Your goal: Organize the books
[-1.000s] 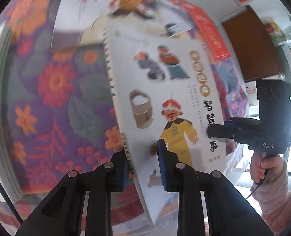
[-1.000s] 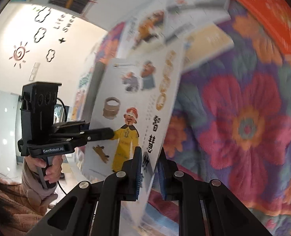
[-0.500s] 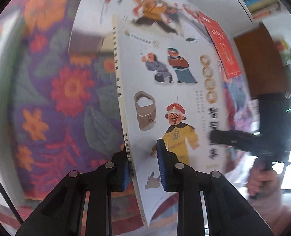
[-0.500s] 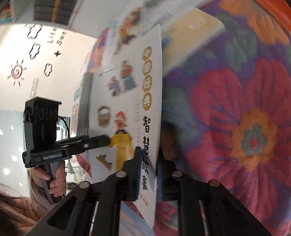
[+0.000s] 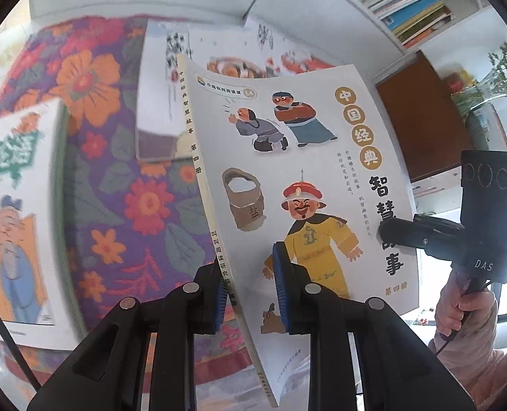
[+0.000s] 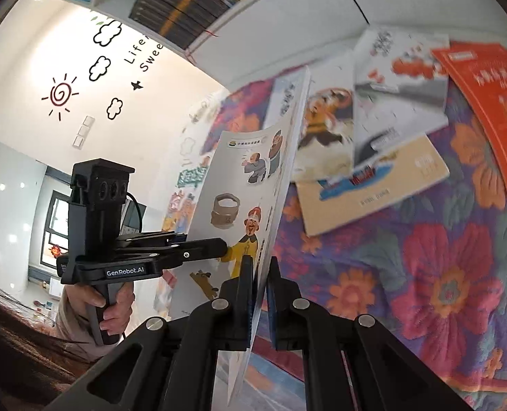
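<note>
Both grippers' jaws clamped on picture book (image 5: 298, 171): left gripper (image 5: 250, 294) near spine, right gripper (image 6: 260, 294) on far edge. Book held up, frame centre, above flowery cloth (image 5: 133, 205). Keep both grips level, no bending.

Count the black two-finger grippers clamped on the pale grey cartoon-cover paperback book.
2. The left gripper pinches the grey paperback book at its spine, low down; the right gripper pinches the opposite open edge. No other gripper is in view.
</note>
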